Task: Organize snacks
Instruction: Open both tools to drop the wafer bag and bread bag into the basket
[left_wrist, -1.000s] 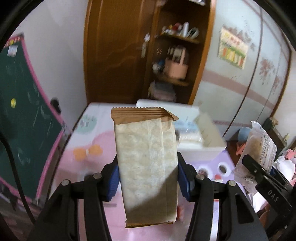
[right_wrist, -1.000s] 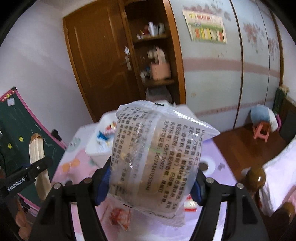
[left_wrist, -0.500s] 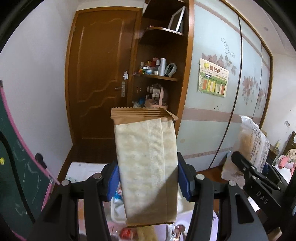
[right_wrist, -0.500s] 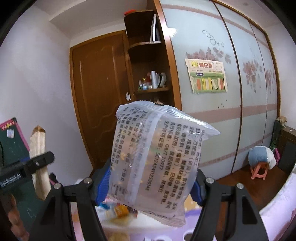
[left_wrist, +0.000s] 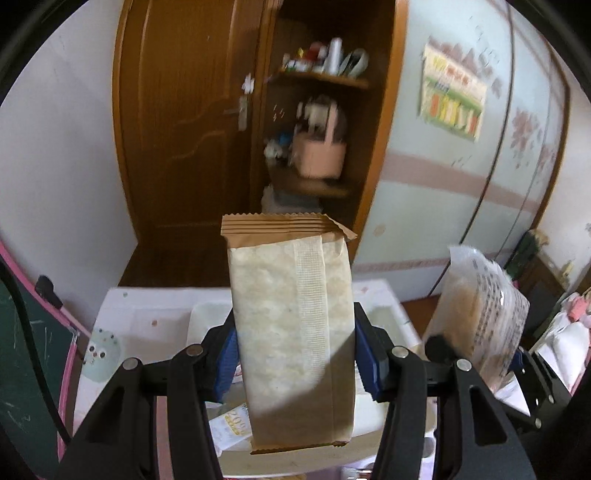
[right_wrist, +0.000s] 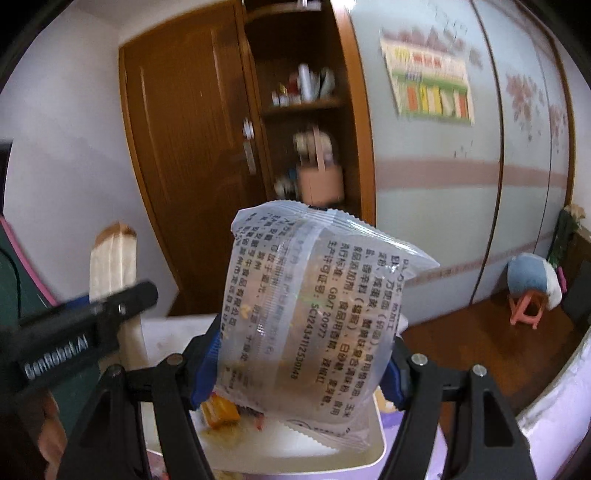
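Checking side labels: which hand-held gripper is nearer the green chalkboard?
Left. The left hand-held gripper is beside the chalkboard; the right hand-held gripper is on the left one's far side.

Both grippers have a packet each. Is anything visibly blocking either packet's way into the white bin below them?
Nothing visible does. The left gripper holds the tan packet and the right gripper the clear printed packet, both above the open white bin. Only loose snacks lie inside it.

Left claw (left_wrist: 295, 360) and right claw (right_wrist: 301, 363) are raised side by side, each clamped on a packet.
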